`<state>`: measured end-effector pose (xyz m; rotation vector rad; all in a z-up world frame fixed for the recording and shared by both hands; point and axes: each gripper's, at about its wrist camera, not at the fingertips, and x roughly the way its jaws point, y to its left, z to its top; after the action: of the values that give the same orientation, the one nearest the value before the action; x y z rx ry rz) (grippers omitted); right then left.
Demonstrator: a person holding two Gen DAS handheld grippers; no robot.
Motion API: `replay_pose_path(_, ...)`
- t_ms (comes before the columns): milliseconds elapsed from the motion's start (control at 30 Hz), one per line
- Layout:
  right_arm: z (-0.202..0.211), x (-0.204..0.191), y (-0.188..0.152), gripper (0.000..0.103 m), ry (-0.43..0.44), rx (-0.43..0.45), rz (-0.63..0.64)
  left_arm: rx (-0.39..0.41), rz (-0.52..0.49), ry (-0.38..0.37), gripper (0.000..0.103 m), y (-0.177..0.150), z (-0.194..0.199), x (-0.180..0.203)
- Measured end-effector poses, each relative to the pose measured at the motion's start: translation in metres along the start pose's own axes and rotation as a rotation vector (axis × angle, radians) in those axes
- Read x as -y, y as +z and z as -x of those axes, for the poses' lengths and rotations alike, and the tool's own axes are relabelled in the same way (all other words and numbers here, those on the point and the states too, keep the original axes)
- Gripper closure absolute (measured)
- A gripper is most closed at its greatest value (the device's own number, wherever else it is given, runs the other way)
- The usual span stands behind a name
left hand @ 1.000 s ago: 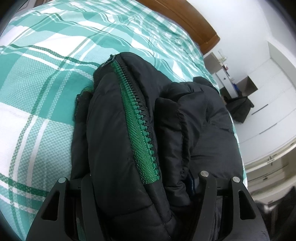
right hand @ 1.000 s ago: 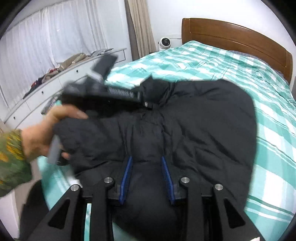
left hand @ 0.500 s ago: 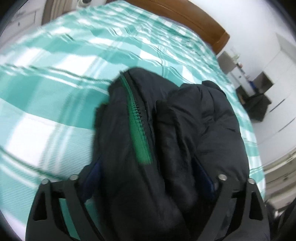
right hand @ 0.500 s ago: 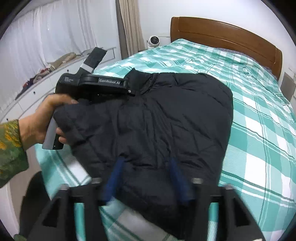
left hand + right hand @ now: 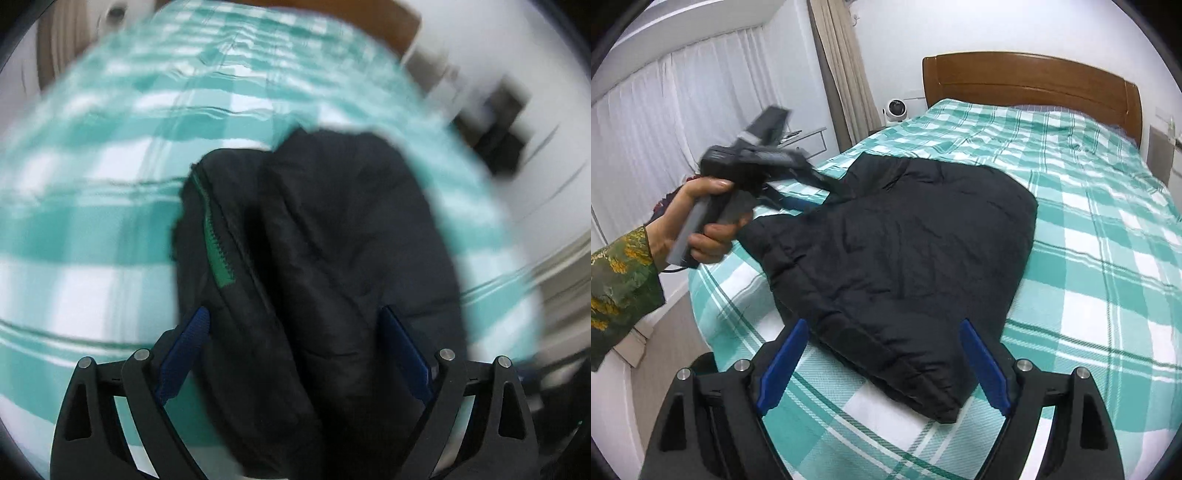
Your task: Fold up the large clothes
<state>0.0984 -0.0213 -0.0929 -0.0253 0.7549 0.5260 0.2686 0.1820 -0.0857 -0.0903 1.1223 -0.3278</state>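
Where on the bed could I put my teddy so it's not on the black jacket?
Bare bedspread lies between the jacket and the bed's right edge, and up between the jacket and the headboard. The near left corner is crowded: jacket, left gripper, right gripper.

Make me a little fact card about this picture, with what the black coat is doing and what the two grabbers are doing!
thing being folded: black puffy jacket, folded into a bundle
where it lies: on the green and white checked bed
zipper: green zipper showing along one edge
left gripper: open, jacket lies between its fingers, picture blurry
right gripper: open, jacket edge between its fingers, not pinched
left hand: holding the left gripper's handle
behind the bed: brown wooden headboard
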Motion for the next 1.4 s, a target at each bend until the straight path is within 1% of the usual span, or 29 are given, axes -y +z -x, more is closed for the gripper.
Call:
replay_pose_path(33, 0.001, 0.001, 0.0, 0.017, -0.002, -0.002, 0.002, -0.021, -0.009, 0.036, 0.006, -0.001, -0.006, 0.001)
replay_pose_path(67, 0.004, 0.002, -0.001, 0.017, -0.008, -0.003, 0.006, -0.037, 0.02, 0.034, 0.005, -0.002, -0.011, -0.006)
replay_pose_path(133, 0.003, 0.008, 0.0, 0.017, -0.017, -0.006, 0.003, -0.05, 0.091, -0.001, 0.0, -0.005, -0.017, -0.023)
replay_pose_path(167, 0.004, 0.011, 0.0, 0.017, -0.019, -0.006, -0.003, -0.059, 0.13, -0.021, 0.0, -0.007, -0.021, -0.034)
replay_pose_path(200, 0.003, 0.017, 0.0, 0.017, -0.023, -0.008, -0.016, -0.064, 0.156, -0.042, 0.0, -0.01, -0.024, -0.041)
replay_pose_path(267, 0.0, 0.029, 0.001, 0.017, -0.028, -0.02, -0.055, -0.072, 0.212, -0.111, 0.0, -0.017, -0.035, -0.055)
replay_pose_path(433, -0.011, 0.066, 0.002, 0.017, 0.021, -0.053, -0.2, -0.096, 0.303, -0.271, 0.0, -0.032, -0.059, -0.077)
replay_pose_path(500, -0.016, 0.085, 0.001, 0.017, 0.066, -0.058, -0.264, -0.103, 0.326, -0.341, 0.0, -0.038, -0.069, -0.084)
replay_pose_path(533, -0.021, 0.097, 0.001, 0.017, 0.102, -0.061, -0.306, -0.107, 0.336, -0.377, 0.0, -0.041, -0.073, -0.087)
replay_pose_path(567, -0.028, 0.114, 0.0, 0.017, 0.166, -0.063, -0.373, -0.112, 0.351, -0.424, 0.0, -0.043, -0.08, -0.09)
replay_pose_path(600, -0.033, 0.123, -0.001, 0.017, 0.205, -0.065, -0.409, -0.112, 0.356, -0.448, 0.0, -0.044, -0.083, -0.091)
replay_pose_path(667, -0.054, 0.149, -0.001, 0.017, 0.292, -0.086, -0.504, -0.113, 0.344, -0.471, 0.0, -0.044, -0.088, -0.089)
replay_pose_path(700, -0.064, 0.156, 0.001, 0.017, 0.33, -0.097, -0.529, -0.116, 0.337, -0.475, 0.0, -0.042, -0.09, -0.088)
replay_pose_path(733, -0.072, 0.158, 0.003, 0.016, 0.367, -0.103, -0.547, -0.122, 0.331, -0.478, 0.0, -0.04, -0.092, -0.086)
replay_pose_path(767, -0.087, 0.163, 0.006, 0.016, 0.438, -0.115, -0.569, -0.129, 0.323, -0.48, 0.0, -0.037, -0.095, -0.084)
replay_pose_path(800, -0.1, 0.164, 0.01, 0.015, 0.485, -0.13, -0.584, -0.134, 0.315, -0.483, 0.0, -0.04, -0.094, -0.084)
replay_pose_path(833, -0.112, 0.165, 0.013, 0.012, 0.487, -0.147, -0.589, -0.138, 0.309, -0.487, 0.0, -0.038, -0.097, -0.081)
replay_pose_path(867, -0.125, 0.167, 0.015, 0.011, 0.463, -0.163, -0.59, -0.139, 0.306, -0.494, 0.0, -0.036, -0.1, -0.079)
replay_pose_path(900, -0.145, 0.17, 0.016, 0.005, 0.469, -0.185, -0.606, -0.139, 0.308, -0.501, 0.0, -0.036, -0.102, -0.077)
replay_pose_path(933, -0.16, 0.173, 0.017, 0.004, 0.496, -0.199, -0.638, -0.135, 0.316, -0.506, 0.0, -0.036, -0.103, -0.076)
replay_pose_path(967, -0.167, 0.174, 0.018, 0.004, 0.505, -0.203, -0.653, -0.128, 0.325, -0.507, 0.0, -0.035, -0.105, -0.076)
replay_pose_path(1033, -0.182, 0.166, 0.03, 0.004, 0.491, -0.216, -0.618, -0.11, 0.357, -0.502, 0.0, -0.036, -0.107, -0.077)
replay_pose_path(1100, -0.184, 0.152, 0.045, 0.006, 0.446, -0.25, -0.522, -0.094, 0.364, -0.485, 0.0, -0.038, -0.106, -0.072)
replay_pose_path(1133, -0.181, 0.147, 0.049, 0.009, 0.436, -0.255, -0.483, -0.084, 0.362, -0.475, 0.0, -0.04, -0.104, -0.068)
replay_pose_path(1167, -0.172, 0.138, 0.055, 0.012, 0.424, -0.249, -0.414, -0.057, 0.356, -0.468, 0.0, -0.046, -0.097, -0.061)
replay_pose_path(1233, -0.157, 0.127, 0.059, 0.02, 0.422, -0.218, -0.336, -0.01, 0.354, -0.478, 0.004, -0.057, -0.086, -0.056)
replay_pose_path(1300, -0.142, 0.114, 0.062, 0.021, 0.428, -0.181, -0.278, 0.046, 0.354, -0.494, 0.005, -0.07, -0.07, -0.052)
replay_pose_path(1400, -0.119, 0.097, 0.07, 0.022, 0.468, -0.122, -0.216, 0.131, 0.322, -0.486, 0.006, -0.081, -0.041, -0.039)
